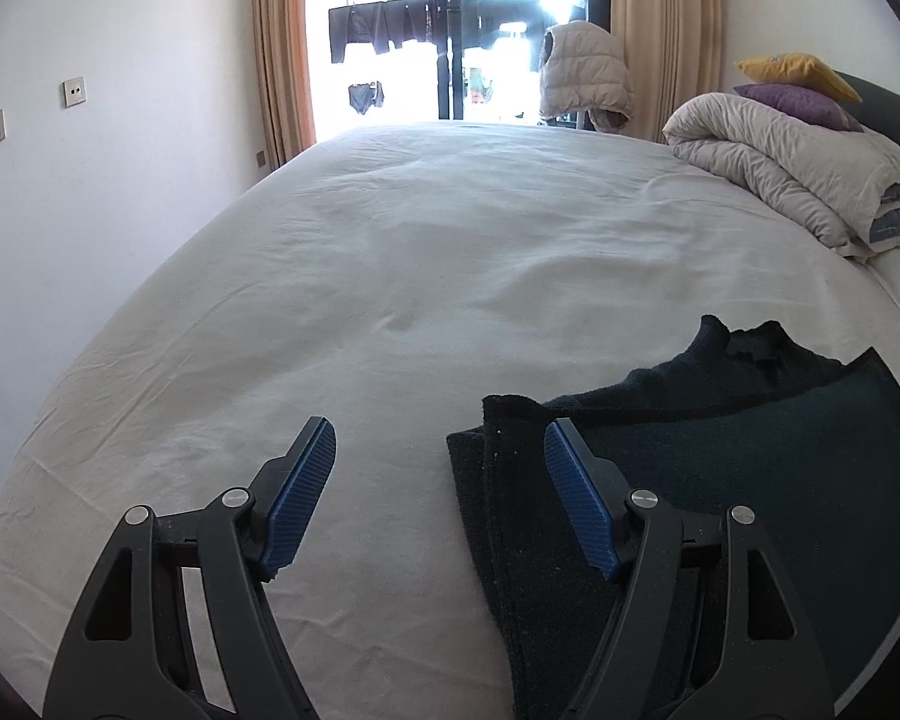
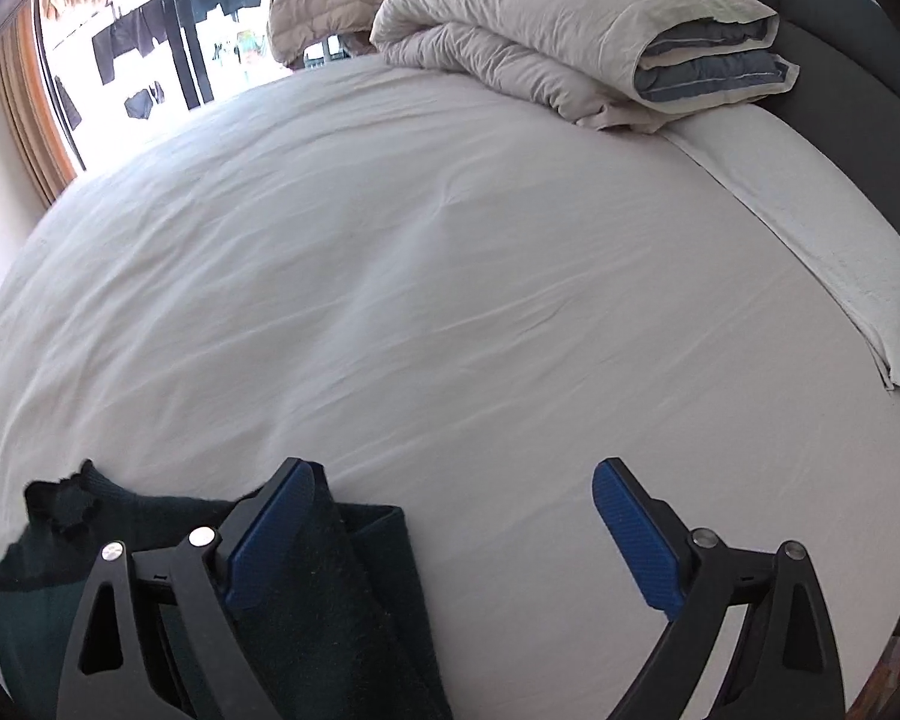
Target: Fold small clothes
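A dark knit garment (image 1: 720, 456) lies partly folded on the white bed sheet (image 1: 390, 276), at the lower right of the left wrist view. My left gripper (image 1: 440, 435) is open and empty; its right finger (image 1: 576, 492) is over the garment's folded left edge, its left finger over bare sheet. In the right wrist view the same garment (image 2: 342, 600) lies at the lower left. My right gripper (image 2: 453, 477) is open and empty; its left finger (image 2: 270, 540) is over the garment's right edge, its right finger over the sheet (image 2: 450, 276).
A folded duvet (image 1: 798, 174) with purple and yellow cushions (image 1: 798, 84) lies at the head of the bed; it also shows in the right wrist view (image 2: 570, 36). A padded vest (image 1: 588, 72) hangs by the balcony door. A wall (image 1: 90, 180) runs along the left.
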Tool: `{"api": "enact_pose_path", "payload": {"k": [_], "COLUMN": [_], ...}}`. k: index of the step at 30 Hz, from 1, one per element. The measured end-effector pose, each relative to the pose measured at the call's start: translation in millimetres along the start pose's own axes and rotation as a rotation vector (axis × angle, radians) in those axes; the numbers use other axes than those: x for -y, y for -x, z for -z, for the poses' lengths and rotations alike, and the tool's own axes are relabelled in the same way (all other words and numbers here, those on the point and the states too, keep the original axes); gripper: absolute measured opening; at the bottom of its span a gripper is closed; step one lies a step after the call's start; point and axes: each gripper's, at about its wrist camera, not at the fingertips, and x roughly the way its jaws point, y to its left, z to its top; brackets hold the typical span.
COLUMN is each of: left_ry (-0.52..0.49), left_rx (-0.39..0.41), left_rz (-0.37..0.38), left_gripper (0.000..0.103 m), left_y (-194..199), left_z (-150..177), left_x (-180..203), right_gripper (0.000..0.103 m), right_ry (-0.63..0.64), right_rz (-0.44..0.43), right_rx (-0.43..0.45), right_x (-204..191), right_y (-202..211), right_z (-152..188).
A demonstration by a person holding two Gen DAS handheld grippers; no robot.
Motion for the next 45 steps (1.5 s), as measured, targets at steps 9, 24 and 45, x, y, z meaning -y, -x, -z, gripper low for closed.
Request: {"api": "enact_pose_path", "payload": {"k": [9, 24, 45], "left_ry": [0.072, -0.036, -0.102], "left_rx": [-0.068, -0.173, -0.167], "left_rz": [0.092, 0.098, 0.044], "left_gripper": [0.072, 0.034, 0.014], "left_y": [9.8, -39.2, -54.4], "left_z": [13.9, 2.6, -0.4], "left_x": [-16.6, 14.8, 34.3], "right_gripper": [0.067, 0.058, 0.006], "right_ry": [0.252, -0.022, 0.193], "right_rz": [-0.088, -0.340, -0.169], "right_rx": [-0.033, -0.026, -0.058], "right_x": [-48.5, 23.7, -11.1], "right_y": [-7.7, -22.5, -33.7], "right_z": [41.6, 35.6, 38.1]}}
